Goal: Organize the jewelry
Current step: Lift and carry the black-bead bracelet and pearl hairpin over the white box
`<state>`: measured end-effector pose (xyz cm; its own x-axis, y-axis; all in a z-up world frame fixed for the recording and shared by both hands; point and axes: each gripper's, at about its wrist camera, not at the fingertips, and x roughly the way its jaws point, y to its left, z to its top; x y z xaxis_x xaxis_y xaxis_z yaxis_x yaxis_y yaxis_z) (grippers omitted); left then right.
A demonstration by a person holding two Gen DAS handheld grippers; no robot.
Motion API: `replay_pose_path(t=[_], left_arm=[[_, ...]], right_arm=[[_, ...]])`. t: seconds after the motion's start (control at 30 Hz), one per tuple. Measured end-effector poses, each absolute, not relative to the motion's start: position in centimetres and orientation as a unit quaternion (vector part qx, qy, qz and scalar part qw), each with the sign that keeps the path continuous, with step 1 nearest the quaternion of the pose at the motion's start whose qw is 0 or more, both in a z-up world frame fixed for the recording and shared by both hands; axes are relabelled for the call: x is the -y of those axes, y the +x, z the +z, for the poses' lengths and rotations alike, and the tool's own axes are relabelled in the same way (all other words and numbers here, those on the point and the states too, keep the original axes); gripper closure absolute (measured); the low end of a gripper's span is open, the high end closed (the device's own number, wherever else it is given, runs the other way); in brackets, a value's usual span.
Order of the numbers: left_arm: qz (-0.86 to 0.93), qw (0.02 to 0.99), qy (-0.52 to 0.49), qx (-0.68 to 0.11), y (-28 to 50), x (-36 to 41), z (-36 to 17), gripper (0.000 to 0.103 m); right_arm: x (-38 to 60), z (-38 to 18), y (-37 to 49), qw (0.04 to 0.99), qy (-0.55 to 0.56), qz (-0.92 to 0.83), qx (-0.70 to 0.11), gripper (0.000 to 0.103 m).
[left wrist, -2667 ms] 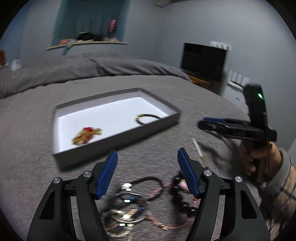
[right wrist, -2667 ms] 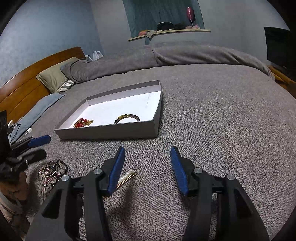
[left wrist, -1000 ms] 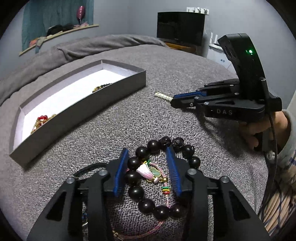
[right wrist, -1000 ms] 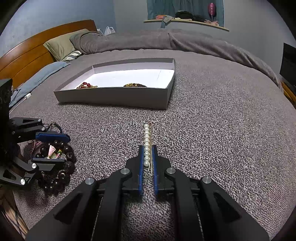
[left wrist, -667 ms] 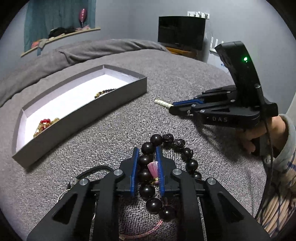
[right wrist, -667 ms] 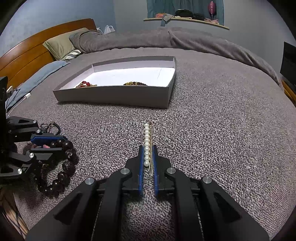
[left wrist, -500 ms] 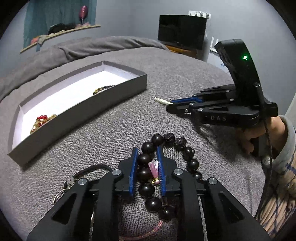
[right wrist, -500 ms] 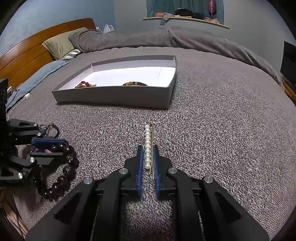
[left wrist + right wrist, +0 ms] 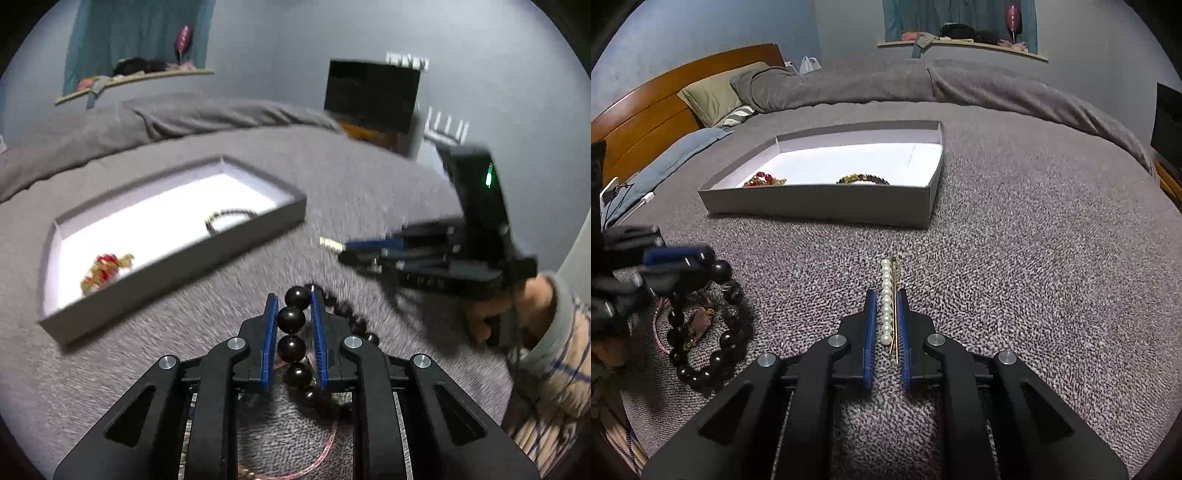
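The left gripper is seen with its 2 blue pads narrowed around a strand of the dark bead bracelet, and its jaws are closing, with 4 beads lined up between the pads and pressed by them. The rest of that bracelet trails off to the right of the fingers and below them, onto the grey bedspread, where a thin pink cord is seen under the tool. From the right wrist view the same bracelet is seen partly hanging from the blurred left tool, with its lower loop lying on the cover. The right gripper is narrowed onto a pearl hair pin, whose row of white pearls and gold wire run straight ahead between the pads and jut out past the fingertips; the pin lies on the bedspread. Ahead of both tools, well apart from them, a shallow grey box with a white floor rests on the bed. Inside it, a red and gold piece lies toward the left and a dark beaded bracelet nearer the middle. In the left wrist view the hand holding the right tool is seen at the right, in a plaid sleeve.
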<state>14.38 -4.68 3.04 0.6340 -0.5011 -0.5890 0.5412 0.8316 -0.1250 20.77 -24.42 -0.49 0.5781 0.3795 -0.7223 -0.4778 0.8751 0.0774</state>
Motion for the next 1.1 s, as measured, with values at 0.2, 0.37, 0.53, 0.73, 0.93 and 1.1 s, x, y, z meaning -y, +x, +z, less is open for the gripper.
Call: replay_pose_path(t=[0.2, 0.37, 0.53, 0.73, 0.93, 1.1], left_arm=[[-0.279, 0.914, 0.010, -0.294, 14.2, 3.0, 4.6, 0.088], [-0.275, 0.918, -0.005, -0.286, 14.4, 2.2, 5.4, 0.088], [-0.266, 0.925, -0.013, -0.270, 14.3, 1.3, 6.2, 0.088], [-0.250, 0.933, -0.033, -0.255, 14.6, -0.4, 7.4, 0.088], [-0.238, 0.938, -0.047, -0.247, 15.1, -1.6, 8.2, 0.088], [-0.228, 0.941, -0.045, -0.245, 15.3, -1.7, 8.3, 0.088]], right_arm=[[24.5, 0.4, 20.7, 0.894, -0.055, 0.243, -0.373, 0.094], [24.0, 1.2, 20.5, 0.897, -0.052, 0.250, -0.360, 0.099], [23.8, 1.1, 20.9, 0.896, -0.057, 0.244, -0.367, 0.099], [24.3, 0.2, 21.2, 0.892, -0.062, 0.230, -0.383, 0.076], [24.1, -0.8, 21.9, 0.882, -0.063, 0.232, -0.406, 0.078], [23.9, -0.9, 21.9, 0.877, -0.059, 0.248, -0.407, 0.095]])
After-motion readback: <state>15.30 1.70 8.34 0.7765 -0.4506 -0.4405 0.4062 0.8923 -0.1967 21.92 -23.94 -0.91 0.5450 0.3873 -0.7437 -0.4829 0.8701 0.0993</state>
